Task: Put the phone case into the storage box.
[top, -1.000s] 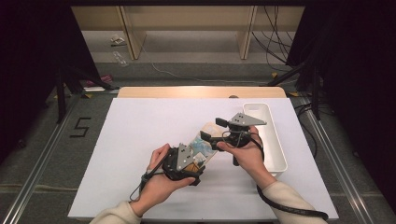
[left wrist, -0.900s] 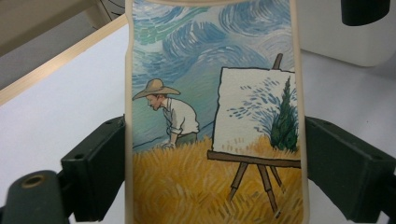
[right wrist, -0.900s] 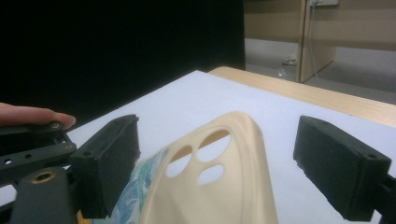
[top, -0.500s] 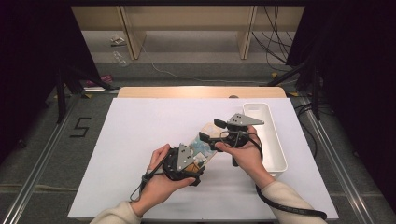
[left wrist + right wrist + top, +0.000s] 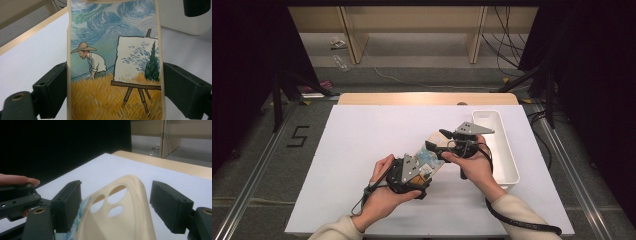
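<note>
High view shows the phone case [image 5: 430, 159] held above the white surface [image 5: 362, 145] between the two hands, its long axis running from the left gripper [image 5: 412, 172] up and away toward the right gripper [image 5: 439, 142]. The left gripper clamps the case across its width near the lower end, both pads against the cream edges in the left gripper view [image 5: 113, 75]. In the right gripper view the camera-hole end of the case [image 5: 120, 205] pokes up between that gripper's jaws, which have just been closing; a gap remains at the far jaw, so I judge it not yet gripped. The white tray [image 5: 504, 150] sits just beyond the right hand.
</note>
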A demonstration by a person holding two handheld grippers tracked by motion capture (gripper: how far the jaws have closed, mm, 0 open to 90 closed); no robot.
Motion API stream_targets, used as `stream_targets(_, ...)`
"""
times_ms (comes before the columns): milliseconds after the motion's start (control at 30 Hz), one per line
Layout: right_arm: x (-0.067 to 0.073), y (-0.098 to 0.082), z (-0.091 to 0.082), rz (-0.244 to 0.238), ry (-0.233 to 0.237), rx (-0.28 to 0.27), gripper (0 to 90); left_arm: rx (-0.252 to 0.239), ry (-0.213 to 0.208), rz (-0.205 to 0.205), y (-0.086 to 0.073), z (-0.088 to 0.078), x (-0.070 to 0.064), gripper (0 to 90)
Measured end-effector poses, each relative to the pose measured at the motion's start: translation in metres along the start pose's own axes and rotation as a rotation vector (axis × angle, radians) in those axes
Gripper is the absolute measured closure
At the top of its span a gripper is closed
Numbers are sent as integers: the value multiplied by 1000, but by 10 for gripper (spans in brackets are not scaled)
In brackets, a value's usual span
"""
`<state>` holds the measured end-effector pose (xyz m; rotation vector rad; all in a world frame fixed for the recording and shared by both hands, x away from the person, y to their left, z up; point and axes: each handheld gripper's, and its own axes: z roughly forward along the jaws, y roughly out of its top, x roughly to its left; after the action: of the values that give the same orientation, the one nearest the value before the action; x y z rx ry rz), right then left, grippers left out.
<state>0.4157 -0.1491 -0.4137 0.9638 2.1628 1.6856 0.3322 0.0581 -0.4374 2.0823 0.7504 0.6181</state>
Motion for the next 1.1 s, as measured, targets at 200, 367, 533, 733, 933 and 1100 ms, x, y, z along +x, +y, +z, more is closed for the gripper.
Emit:
stream_targets(200, 0, 0, 0, 10, 1, -2, 336, 0, -1, 2, 0, 0, 0, 115)
stream_targets(367, -1, 0, -1, 44, -1, -3, 396, -1, -5, 0, 1, 0, -1, 115)
stream_targets(533, -2, 0, -1, 57, 0, 0, 471, 0, -5, 0, 0, 0, -1, 115)
stream_targets(733, -2, 1, -2, 72, 13, -10, 533, 4, -8, -1, 0, 0, -1, 115)
stream_targets(933, -2, 3, -5, 88, 46, -31, 620, 15, -13, -7, -1, 1, -1, 114)
stream_targets(1100, 3, 8, -10, 78, 90, -65, 723, 20, -14, -2, -1, 2, -1, 112)
